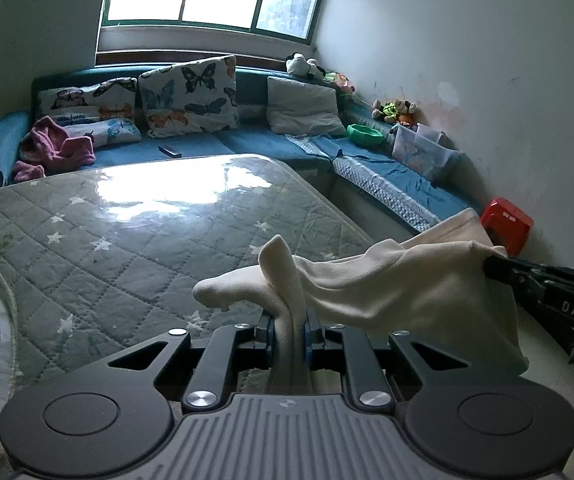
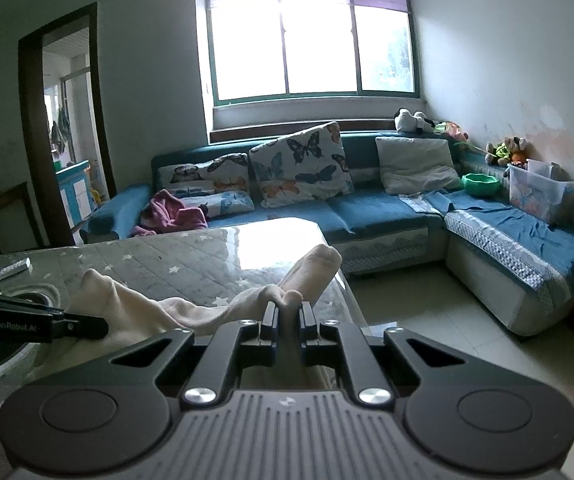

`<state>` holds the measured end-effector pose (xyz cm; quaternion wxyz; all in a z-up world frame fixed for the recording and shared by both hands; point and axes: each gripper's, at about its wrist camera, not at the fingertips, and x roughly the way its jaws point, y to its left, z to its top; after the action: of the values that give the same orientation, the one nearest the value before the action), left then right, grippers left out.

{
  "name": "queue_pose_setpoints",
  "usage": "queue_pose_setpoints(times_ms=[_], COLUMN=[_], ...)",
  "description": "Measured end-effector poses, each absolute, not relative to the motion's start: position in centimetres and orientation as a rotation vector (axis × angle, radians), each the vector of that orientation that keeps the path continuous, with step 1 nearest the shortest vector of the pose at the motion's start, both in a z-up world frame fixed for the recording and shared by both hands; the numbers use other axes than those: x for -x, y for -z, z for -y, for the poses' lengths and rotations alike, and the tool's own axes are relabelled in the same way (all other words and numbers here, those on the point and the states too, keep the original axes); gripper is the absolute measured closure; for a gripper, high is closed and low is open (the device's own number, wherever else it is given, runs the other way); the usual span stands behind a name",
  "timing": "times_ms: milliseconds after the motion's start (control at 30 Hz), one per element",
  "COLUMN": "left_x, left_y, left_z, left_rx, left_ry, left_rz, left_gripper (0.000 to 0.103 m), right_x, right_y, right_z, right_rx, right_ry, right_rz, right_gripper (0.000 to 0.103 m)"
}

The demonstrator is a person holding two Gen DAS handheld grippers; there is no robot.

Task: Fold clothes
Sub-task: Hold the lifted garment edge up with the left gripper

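Cloth hangs between the two claws: a cream garment (image 1: 387, 280), stretched in the air over the near right corner of the quilted table (image 1: 127, 220). Its long axis runs sideways from claw to claw, sagging in the middle. At lower centre of the left view, the left gripper (image 1: 290, 330) is clamped on a bunched edge; the right gripper (image 2: 287, 314), lower centre of its own view, pinches the other end. Neither is nearer; both hold it. Table lies ahead and left of the cloth. Readable writing: "DAS" at right edge of the left view, "GenRobot.AI" at left edge of the right.
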<state>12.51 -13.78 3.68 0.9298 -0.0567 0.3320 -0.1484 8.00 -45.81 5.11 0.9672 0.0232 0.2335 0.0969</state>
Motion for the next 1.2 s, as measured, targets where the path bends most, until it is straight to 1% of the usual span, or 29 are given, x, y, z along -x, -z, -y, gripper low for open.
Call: queue_pose_setpoints(times_ms=[1200], left_x=[-14.6], left_y=[-2.4], left_z=[14.6], left_rx=[0.09], left_ry=[0.283], left_rz=[-0.732], left_gripper=[0.088], right_x=[-10.9], right_y=[-2.7], right_z=[46.3], right_rx=[-0.044], right_ry=[-0.167], right_rz=[-0.546], right_gripper=[0.094])
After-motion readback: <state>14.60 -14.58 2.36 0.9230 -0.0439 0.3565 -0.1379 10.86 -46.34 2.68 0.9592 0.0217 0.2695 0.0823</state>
